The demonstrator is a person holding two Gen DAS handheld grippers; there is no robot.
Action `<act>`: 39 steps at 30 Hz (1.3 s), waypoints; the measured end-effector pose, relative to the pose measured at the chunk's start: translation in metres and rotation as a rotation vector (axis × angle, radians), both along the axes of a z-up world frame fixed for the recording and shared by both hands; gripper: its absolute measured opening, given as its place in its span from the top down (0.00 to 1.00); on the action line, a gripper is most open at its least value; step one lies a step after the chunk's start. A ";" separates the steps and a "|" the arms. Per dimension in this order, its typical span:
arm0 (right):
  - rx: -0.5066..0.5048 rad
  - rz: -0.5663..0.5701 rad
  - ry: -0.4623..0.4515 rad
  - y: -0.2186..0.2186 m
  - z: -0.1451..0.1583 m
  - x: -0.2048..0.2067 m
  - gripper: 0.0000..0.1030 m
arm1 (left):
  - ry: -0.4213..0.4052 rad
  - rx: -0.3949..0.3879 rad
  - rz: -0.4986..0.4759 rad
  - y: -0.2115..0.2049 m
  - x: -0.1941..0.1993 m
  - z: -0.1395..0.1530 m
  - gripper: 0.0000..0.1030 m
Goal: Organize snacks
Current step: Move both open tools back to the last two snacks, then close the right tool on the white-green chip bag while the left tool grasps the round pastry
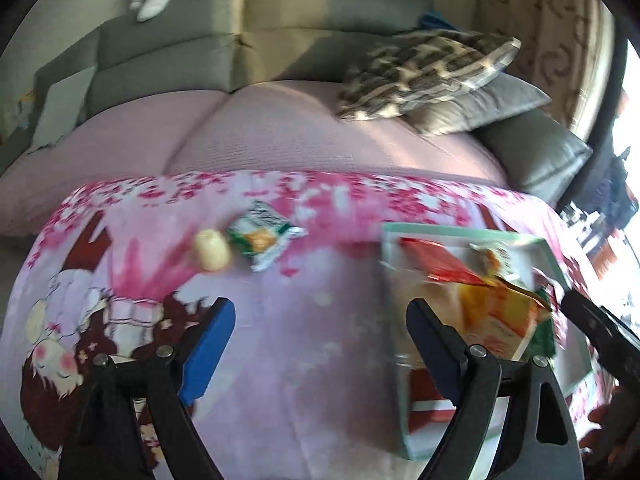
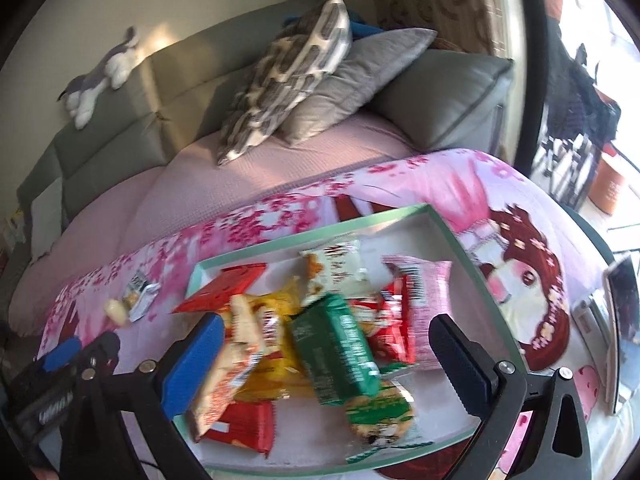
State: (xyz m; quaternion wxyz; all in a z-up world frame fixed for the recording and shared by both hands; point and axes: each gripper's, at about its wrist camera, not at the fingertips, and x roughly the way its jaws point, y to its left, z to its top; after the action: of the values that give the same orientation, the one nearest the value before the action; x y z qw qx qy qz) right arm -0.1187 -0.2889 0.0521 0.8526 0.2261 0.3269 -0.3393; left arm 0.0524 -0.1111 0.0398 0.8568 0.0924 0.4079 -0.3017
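Both grippers empty, jaws wide apart. Green packet (image 1: 262, 240) and pale roll (image 1: 211, 249) lay near blanket's (image 1: 312, 360) far edge, outside tray (image 2: 444, 224); left gripper (image 1: 320, 320) nearer.

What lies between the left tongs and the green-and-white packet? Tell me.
Only bare pink cloth, seen in the left wrist view; the left tongs stand open short of the green-and-white packet.

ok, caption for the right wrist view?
Open right gripper above the snack-filled tray; two snacks remain on the pink cloth.
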 end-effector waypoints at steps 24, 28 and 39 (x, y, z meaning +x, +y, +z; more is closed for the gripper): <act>-0.066 0.265 -0.064 0.082 0.012 0.096 0.00 | 0.027 -0.111 0.335 0.093 0.086 -0.005 0.00; -0.089 0.326 -0.084 0.092 0.017 0.123 0.00 | 0.096 -0.085 0.302 0.092 0.109 -0.024 0.00; 0.014 0.464 0.097 0.086 -0.018 0.231 0.00 | 0.131 0.016 0.166 0.066 0.137 -0.055 0.00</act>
State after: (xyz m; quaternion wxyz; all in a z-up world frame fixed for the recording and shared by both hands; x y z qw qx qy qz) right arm 0.1124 -0.2030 0.0337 0.8894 0.1345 0.4130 -0.1424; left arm 0.1899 -0.0448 -0.0153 0.8495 0.0451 0.4717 -0.2319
